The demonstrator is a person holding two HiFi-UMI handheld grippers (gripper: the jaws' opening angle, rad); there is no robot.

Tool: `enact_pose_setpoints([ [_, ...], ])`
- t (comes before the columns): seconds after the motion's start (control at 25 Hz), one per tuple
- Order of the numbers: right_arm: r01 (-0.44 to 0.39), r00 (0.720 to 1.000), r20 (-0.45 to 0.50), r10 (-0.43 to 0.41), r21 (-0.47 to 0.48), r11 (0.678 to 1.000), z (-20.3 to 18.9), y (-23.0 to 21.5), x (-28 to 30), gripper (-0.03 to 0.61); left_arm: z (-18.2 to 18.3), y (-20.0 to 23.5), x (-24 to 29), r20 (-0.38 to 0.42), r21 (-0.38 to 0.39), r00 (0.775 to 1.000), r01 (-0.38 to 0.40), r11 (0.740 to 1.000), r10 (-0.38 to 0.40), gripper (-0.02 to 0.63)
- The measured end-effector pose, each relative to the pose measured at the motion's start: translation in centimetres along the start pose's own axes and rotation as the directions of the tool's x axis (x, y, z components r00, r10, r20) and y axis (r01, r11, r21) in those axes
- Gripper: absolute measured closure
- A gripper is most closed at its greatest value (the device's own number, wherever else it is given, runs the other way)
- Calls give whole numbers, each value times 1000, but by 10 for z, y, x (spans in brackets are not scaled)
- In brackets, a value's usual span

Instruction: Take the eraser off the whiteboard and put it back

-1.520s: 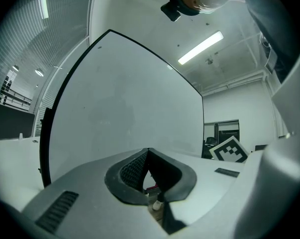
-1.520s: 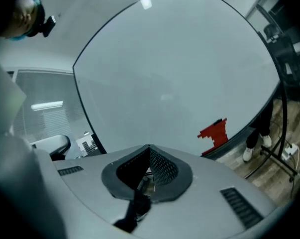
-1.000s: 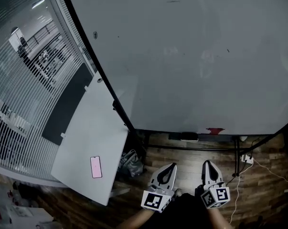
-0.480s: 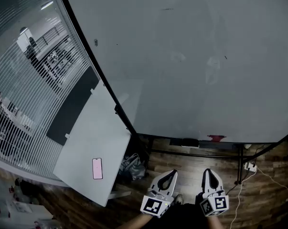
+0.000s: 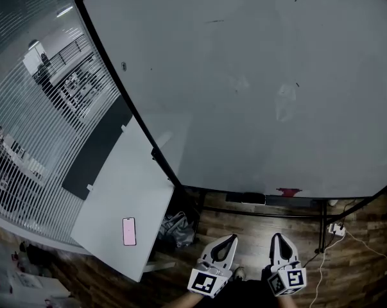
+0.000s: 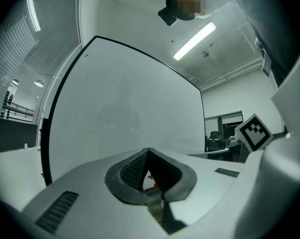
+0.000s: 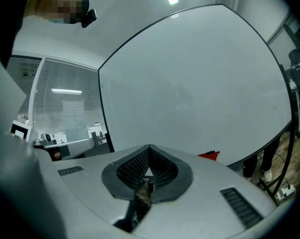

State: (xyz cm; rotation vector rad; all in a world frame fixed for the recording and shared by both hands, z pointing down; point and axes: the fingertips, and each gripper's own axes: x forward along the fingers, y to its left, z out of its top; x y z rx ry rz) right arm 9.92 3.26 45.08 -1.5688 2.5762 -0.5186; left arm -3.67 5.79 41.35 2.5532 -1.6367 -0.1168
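A big whiteboard [image 5: 244,88] fills the upper head view. At its bottom edge a red eraser [image 5: 287,191] sits by the tray, with a dark block [image 5: 252,197] just left of it. The eraser also shows as a red shape [image 7: 209,155] in the right gripper view and as a red sliver [image 6: 150,176] between the left jaws' tips. My left gripper [image 5: 230,239] and right gripper [image 5: 276,237] hang side by side low in the head view, well short of the board. Both have their tips together and hold nothing.
A white table [image 5: 126,210] with a pink phone [image 5: 128,231] stands at the left, beside a glass wall with blinds [image 5: 33,120]. A bag [image 5: 176,226] lies on the wooden floor under the board. A power strip [image 5: 336,228] and white cable [image 5: 321,255] lie at the right.
The head view has tipped up a little: the whiteboard's top edge has come into view and both grippers sit lower in the picture. The grippers have kept their places side by side.
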Motion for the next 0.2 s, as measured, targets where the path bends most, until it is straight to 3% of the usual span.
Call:
enact_pose_setpoints([
  [0.2,-5,1000,4,5,-2,1000,1,0,2,565,0,3,3,6,-6,1000,-4,1000,4,607],
])
